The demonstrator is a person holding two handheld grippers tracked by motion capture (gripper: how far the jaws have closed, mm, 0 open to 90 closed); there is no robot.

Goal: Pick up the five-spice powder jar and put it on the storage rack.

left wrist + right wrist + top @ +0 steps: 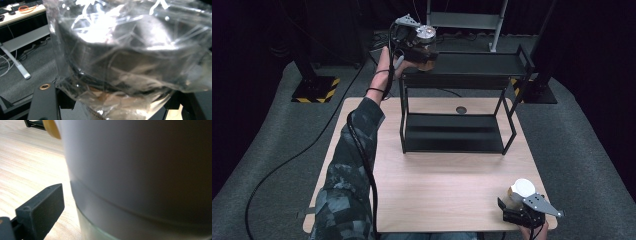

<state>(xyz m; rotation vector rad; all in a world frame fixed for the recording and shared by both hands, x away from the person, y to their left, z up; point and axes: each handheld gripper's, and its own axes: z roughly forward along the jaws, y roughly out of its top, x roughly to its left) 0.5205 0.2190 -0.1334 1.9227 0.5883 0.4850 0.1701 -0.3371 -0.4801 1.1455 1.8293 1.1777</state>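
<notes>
1. From the high view, your left gripper (424, 50) is raised at the top left corner of the black rack (462, 100), holding a jar (426, 42) with a silvery lid just above the upper shelf's left end.
2. The left gripper view adds what the high one hides: the jar (125, 57) is wrapped in crinkled clear plastic, its lid glares under the light, and a brownish base shows below the wrap. One black jaw rises at the lower left, pressed to the plastic. The other jaw is hidden, but the jar hangs in the clenched grip.
3. That view also shows grey floor and a pale desk far to the left of the rack, with an orange loop on it.
4. In the high view, your right gripper (519, 207) sits well in front of the rack, at the near right corner of the table (437, 185), with a white cup (523, 189) at its tips.
5. The right gripper view shows the cup (140, 175) up close, with a ridge around its wall. The left jaw stands just apart from the cup and the other is hidden, so you cannot tell whether those fingers grasp it.
</notes>
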